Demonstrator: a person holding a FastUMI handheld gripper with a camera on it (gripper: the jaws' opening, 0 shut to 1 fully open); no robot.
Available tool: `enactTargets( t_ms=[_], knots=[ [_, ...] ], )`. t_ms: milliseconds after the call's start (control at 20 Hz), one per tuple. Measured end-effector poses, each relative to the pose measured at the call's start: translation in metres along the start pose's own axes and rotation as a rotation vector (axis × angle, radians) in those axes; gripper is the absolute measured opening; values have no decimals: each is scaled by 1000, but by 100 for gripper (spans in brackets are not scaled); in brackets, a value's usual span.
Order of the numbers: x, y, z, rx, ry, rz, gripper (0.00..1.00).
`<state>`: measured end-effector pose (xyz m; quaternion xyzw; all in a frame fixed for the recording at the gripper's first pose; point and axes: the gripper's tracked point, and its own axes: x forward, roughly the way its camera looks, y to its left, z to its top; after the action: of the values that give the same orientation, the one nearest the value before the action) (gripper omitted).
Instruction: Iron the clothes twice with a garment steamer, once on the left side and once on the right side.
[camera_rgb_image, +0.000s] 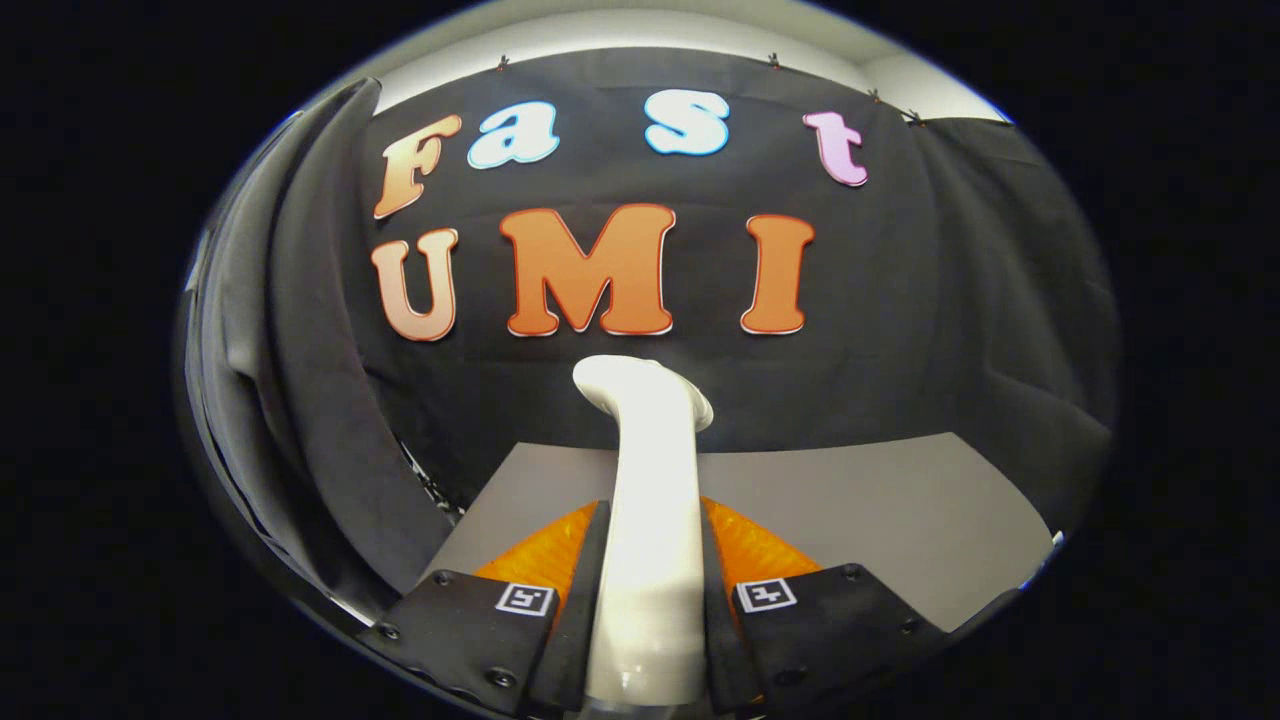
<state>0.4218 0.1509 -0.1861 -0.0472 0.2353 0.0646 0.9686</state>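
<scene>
A white garment steamer (650, 500) stands upright between my two fingers, and my gripper (652, 520) is shut on its handle. Its rounded head (645, 390) rises beyond the fingertips and bends toward the right, in front of the black cloth wall. Both fingers (590, 570) press against the sides of the handle. The steamer is lifted above the grey tabletop (880, 500). I see no garment ahead of the fingers.
The grey tabletop stretches beyond the fingers to the black cloth wall (900, 300). A black curtain (320, 400) hangs in folds to the left, close to the table's left edge. The table's right corner (1050, 540) lies off to the right.
</scene>
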Motion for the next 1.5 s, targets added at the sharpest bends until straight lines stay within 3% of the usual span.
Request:
enactTargets(
  t_ms=[600, 750, 850, 1050, 1500],
  knots=[
    [-178, 77, 53, 23, -363, -106, 52],
    [-214, 100, 53, 15, -410, -152, 52],
    [-232, 124, 51, 31, -423, -138, 52],
    [-249, 167, 42, 21, -442, -109, 52],
    [-220, 243, 19, -46, -456, -77, 52]
  ],
)
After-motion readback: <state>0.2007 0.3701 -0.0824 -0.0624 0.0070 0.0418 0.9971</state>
